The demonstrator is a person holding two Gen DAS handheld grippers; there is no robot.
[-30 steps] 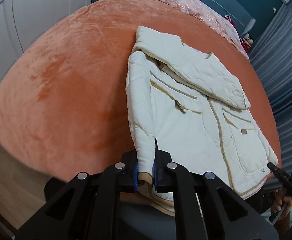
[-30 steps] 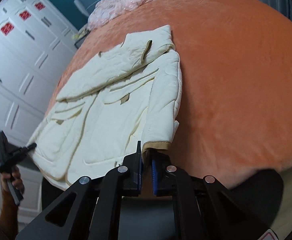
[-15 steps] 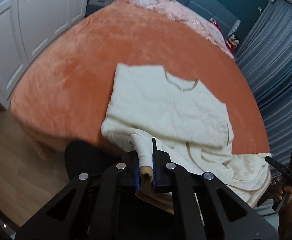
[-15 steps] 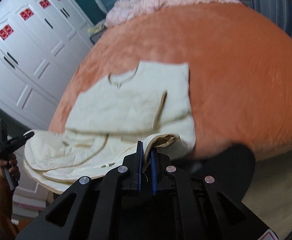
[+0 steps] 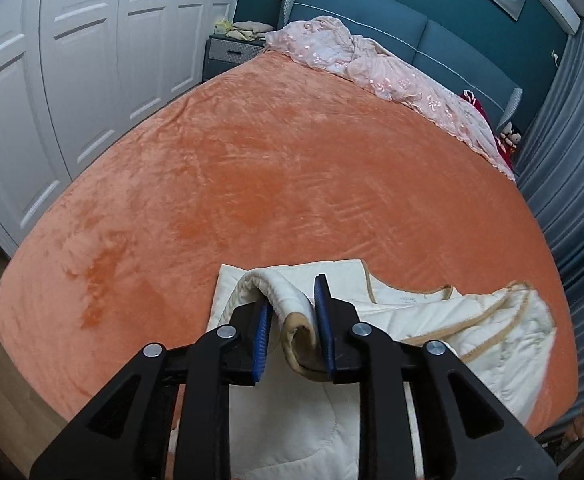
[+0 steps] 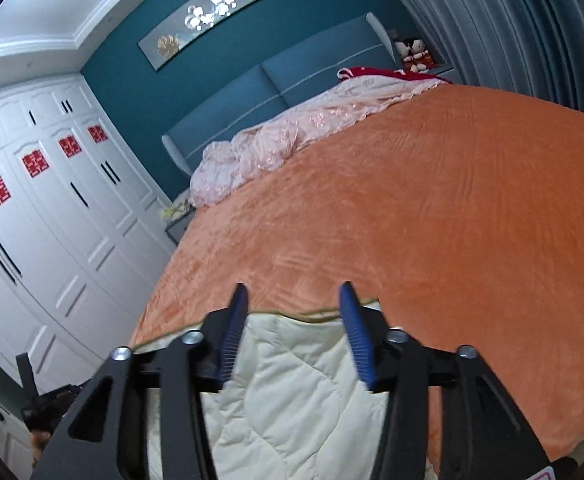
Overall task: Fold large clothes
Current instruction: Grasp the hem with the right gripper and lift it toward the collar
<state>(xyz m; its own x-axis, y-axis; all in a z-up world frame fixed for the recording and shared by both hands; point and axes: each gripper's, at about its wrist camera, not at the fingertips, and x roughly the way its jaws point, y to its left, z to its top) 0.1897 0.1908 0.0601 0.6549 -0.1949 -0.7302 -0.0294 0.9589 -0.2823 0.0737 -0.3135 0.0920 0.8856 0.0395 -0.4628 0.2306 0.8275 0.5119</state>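
Cream quilted jacket (image 5: 432, 320) lies folded at the near edge of the orange bedspread (image 5: 292, 168), around 6 o'clock in both views. Left gripper (image 5: 294, 320): jaws parted, tan-trimmed cuff (image 5: 298, 326) sitting loose in the gap, touching or just beside the right pad, not pinched. Rest of the jacket spreads from there toward 3-4 o'clock. Right gripper (image 6: 294, 332): jaws wide apart, released, jacket's quilted panel (image 6: 292, 392) directly below between the fingers, its tan hem at the fingertips. Pink quilt (image 5: 380, 68) at 12-1 o'clock by the headboard.

Jacket (image 5: 472, 332) on bed (image 5: 292, 184) near edge, quilt (image 5: 372, 68) behind
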